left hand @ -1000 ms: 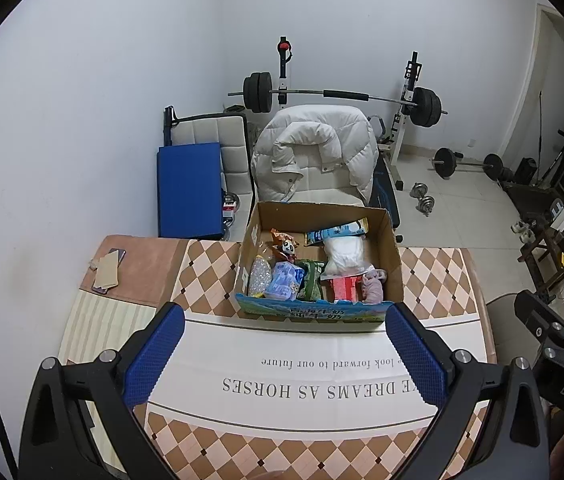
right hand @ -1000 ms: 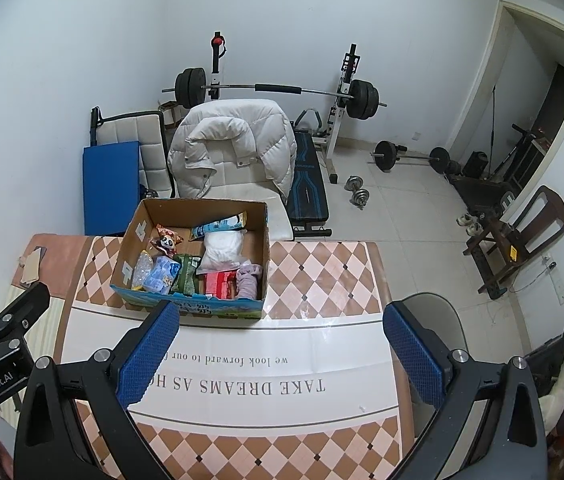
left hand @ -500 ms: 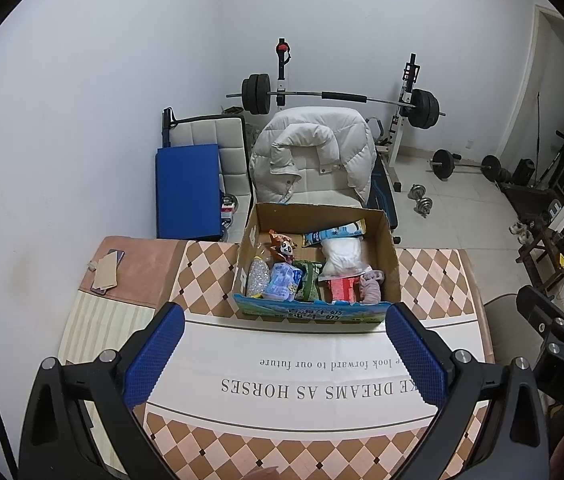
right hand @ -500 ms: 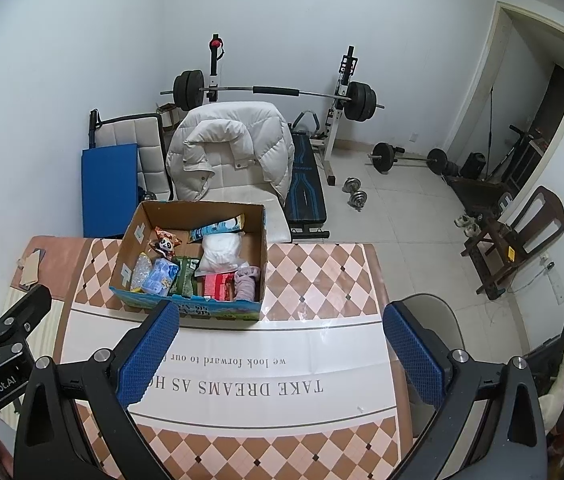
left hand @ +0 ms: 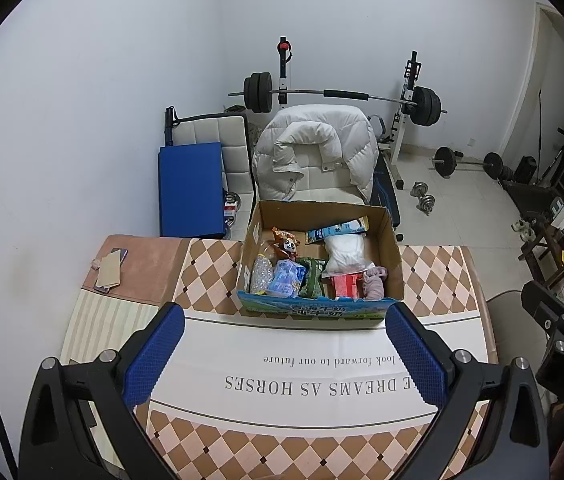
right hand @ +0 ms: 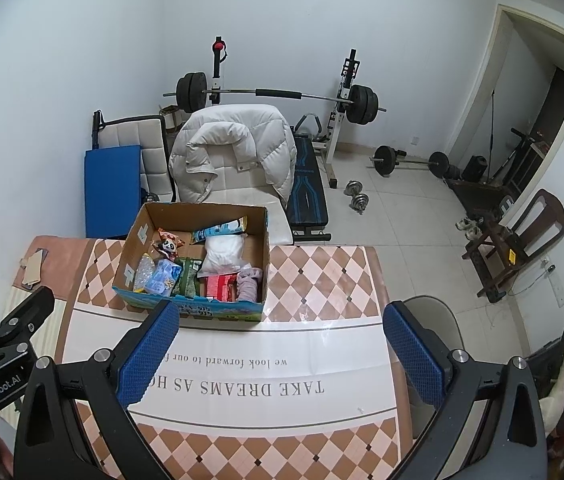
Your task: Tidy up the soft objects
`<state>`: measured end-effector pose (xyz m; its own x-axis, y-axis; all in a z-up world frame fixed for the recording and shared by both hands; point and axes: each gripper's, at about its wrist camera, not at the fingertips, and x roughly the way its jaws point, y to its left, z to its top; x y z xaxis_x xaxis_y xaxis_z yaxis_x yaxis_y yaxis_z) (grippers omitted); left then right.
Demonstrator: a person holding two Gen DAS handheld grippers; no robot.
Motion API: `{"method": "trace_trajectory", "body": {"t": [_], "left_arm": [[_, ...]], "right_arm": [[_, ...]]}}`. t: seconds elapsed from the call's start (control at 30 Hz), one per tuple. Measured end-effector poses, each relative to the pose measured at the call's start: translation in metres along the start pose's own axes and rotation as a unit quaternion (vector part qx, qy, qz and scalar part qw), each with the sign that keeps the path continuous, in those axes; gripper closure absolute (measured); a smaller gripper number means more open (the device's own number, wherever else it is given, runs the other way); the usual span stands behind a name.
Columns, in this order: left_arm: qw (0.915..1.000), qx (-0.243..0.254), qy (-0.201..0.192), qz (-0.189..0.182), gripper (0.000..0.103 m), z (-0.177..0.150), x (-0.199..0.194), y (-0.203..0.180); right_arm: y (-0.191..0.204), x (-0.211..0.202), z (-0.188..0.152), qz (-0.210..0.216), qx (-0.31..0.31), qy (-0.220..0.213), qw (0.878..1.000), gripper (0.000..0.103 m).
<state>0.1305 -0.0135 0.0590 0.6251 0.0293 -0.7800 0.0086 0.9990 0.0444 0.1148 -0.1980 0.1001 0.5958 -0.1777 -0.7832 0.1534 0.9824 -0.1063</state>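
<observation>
Soft objects fill the open brown cardboard box [left hand: 319, 268] at frame centre on the checkered surface [left hand: 434, 276]: a white stuffed bag [left hand: 345, 254], a pale pink cloth bundle [left hand: 375, 283] and a small panda toy [left hand: 290, 245] among the packets. Your left claw [left hand: 282, 354] hangs wide open and empty at the bottom of the frame. Your right claw [right hand: 280, 354] is equally spread, holding nothing, with the box [right hand: 194, 256] upper left of it.
</observation>
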Motion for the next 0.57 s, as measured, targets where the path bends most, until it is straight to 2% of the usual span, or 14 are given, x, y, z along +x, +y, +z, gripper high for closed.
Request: {"method": "trace_trajectory", "body": {"t": [0.57], "left_arm": [[1.0000, -0.007, -0.007, -0.002, 0.000, -0.0011, -0.0047, 0.0046]], "right_arm": [[0.0020, -0.0026, -0.0003, -0.001, -0.006, -0.006, 1.000, 0.000]]}}
